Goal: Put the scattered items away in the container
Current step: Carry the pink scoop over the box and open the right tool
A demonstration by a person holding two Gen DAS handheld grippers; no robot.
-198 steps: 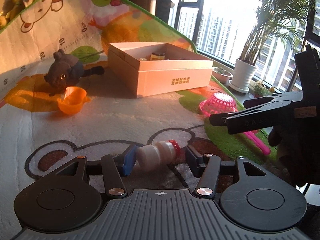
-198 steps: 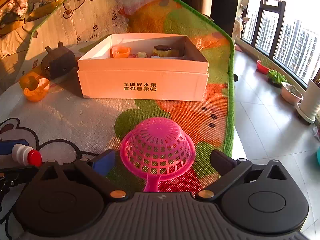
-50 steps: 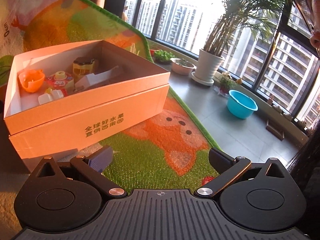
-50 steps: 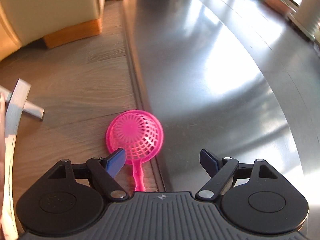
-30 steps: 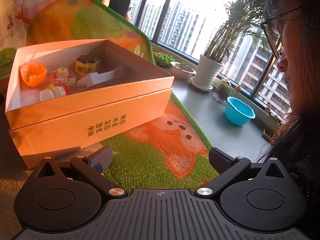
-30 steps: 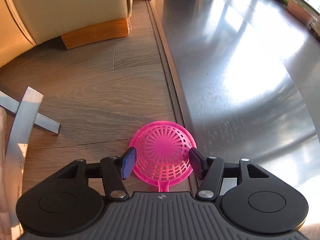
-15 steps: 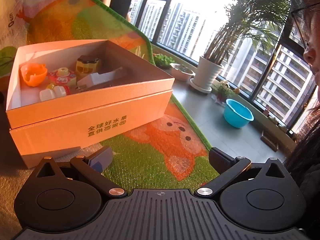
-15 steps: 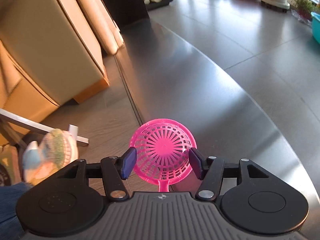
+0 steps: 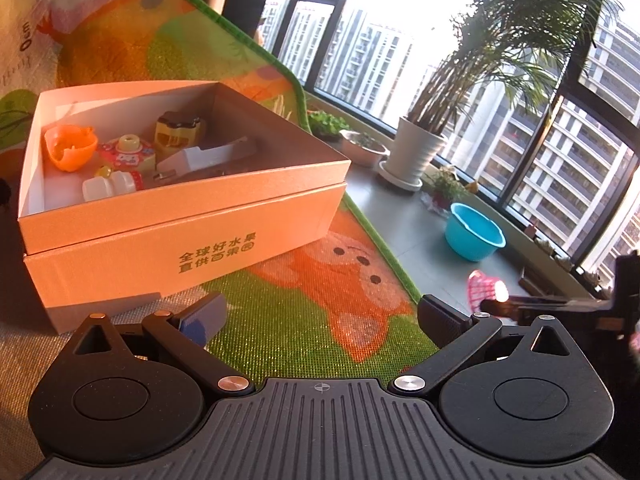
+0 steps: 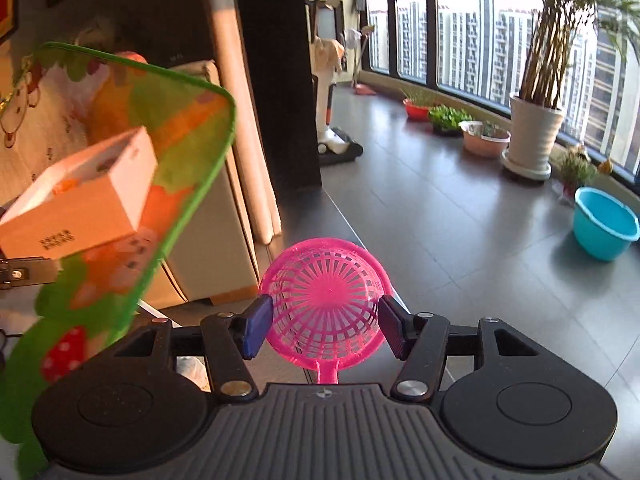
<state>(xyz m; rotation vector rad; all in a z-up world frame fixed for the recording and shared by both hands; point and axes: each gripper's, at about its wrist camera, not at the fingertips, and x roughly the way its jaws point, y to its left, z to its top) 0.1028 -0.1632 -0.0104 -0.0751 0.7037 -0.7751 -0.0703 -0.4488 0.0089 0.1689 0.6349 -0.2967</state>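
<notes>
My right gripper [image 10: 325, 324] is shut on the bowl of a pink plastic strainer [image 10: 324, 304], its handle pointing back at the camera; it hangs in the air to the right of the mat's edge. In the left wrist view the same pink strainer [image 9: 482, 290] shows at the far right in the right gripper [image 9: 496, 300]. The open cardboard box [image 9: 160, 232] stands on the play mat [image 9: 304, 316] and holds an orange cup [image 9: 70, 148], a small white bottle [image 9: 112, 186] and other toys. My left gripper [image 9: 320, 314] is open and empty, just in front of the box.
The mat's green border [image 10: 188, 200] marks the raised surface's edge, with dark tiled floor [image 10: 440, 216] below. A blue basin [image 10: 604, 222], potted plants [image 10: 532, 136] and a window line the far side. A beige sofa [image 10: 224, 232] stands beneath the mat's edge.
The right gripper has risen from the floor with the pink strainer in it, up to the level of the mat. The left gripper has stayed where it was.
</notes>
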